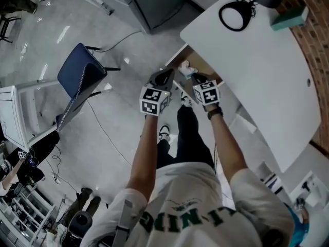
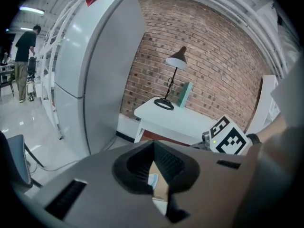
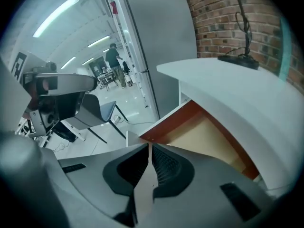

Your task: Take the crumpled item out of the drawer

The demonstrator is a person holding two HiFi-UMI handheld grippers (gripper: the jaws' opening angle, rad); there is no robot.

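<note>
The drawer (image 1: 198, 60) stands pulled out from under the white desk (image 1: 247, 60), its tan inside showing. A white crumpled item (image 1: 185, 68) lies at its near end. My left gripper (image 1: 165, 76) hovers just left of the drawer, jaws together and empty. My right gripper (image 1: 197, 78) is over the drawer's near edge, right beside the crumpled item, its jaws also together. In the left gripper view my left gripper (image 2: 153, 148) shows a bit of the crumpled item (image 2: 153, 180) behind its shut jaws. In the right gripper view my right gripper (image 3: 150, 148) faces the open drawer (image 3: 209, 137).
A black lamp (image 1: 236, 14) and a green box (image 1: 289, 18) stand on the desk. A blue chair (image 1: 79, 76) and cables are on the floor to the left. A tall grey cabinet (image 2: 95, 70) stands beside the desk. A person (image 2: 23, 56) stands far off.
</note>
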